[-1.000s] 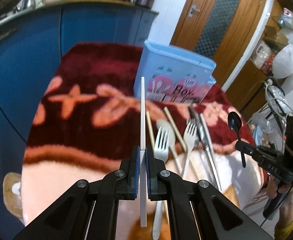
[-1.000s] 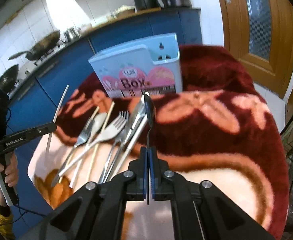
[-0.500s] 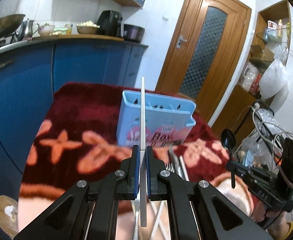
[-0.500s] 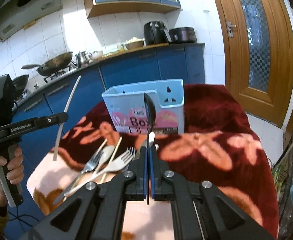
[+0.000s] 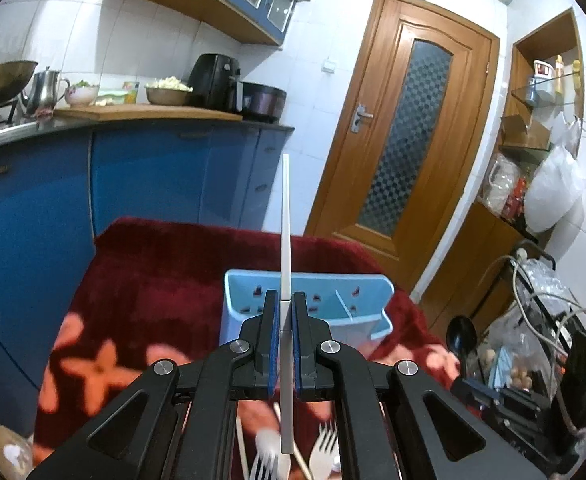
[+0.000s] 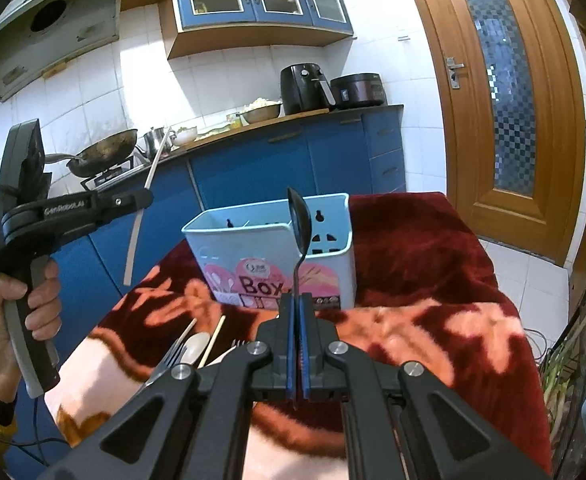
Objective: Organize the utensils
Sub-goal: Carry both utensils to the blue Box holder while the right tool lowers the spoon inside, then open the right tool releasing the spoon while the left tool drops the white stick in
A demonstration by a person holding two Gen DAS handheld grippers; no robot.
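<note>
Where the left gripper (image 5: 286, 308) meets its load: blue pads (image 5: 274, 344) clenched on a white chopstick (image 5: 285, 240), held upright, tip above, tail hanging below the jaws. Seen from the right wrist camera as a black pistol-grip tool, lettered "GenRobot.AI" on its side, gripped by a hand (image 6: 21, 304) with a yellow cuff.

Right gripper (image 6: 296, 300): jaws closed on the thin handle of a dark spoon (image 6: 299, 228), bowl uppermost, in front of the holder's rim.

Beyond both: light blue utensil holder (image 6: 333, 276), standing on the table, open at the top, divided into compartments, with keyhole slots in its rear wall. Front label pink, large word "Box" legible; smaller print too fine to read.

Loose on the cloth between the grippers and the holder: forks (image 5: 325, 452), a pale spoon (image 6: 195, 346) and wooden chopsticks (image 6: 213, 338), lying near one another.

Surface: table under a dark red blanket (image 6: 425, 264) with salmon flower pattern.

Room: kitchen with blue cabinets (image 5: 149, 176), white wall tiles, a wok (image 6: 105, 152) on the stove, a black air fryer (image 6: 303, 88) and a cooker (image 6: 359, 90) on the counter, a wooden door (image 5: 409, 136) with patterned glass.
</note>
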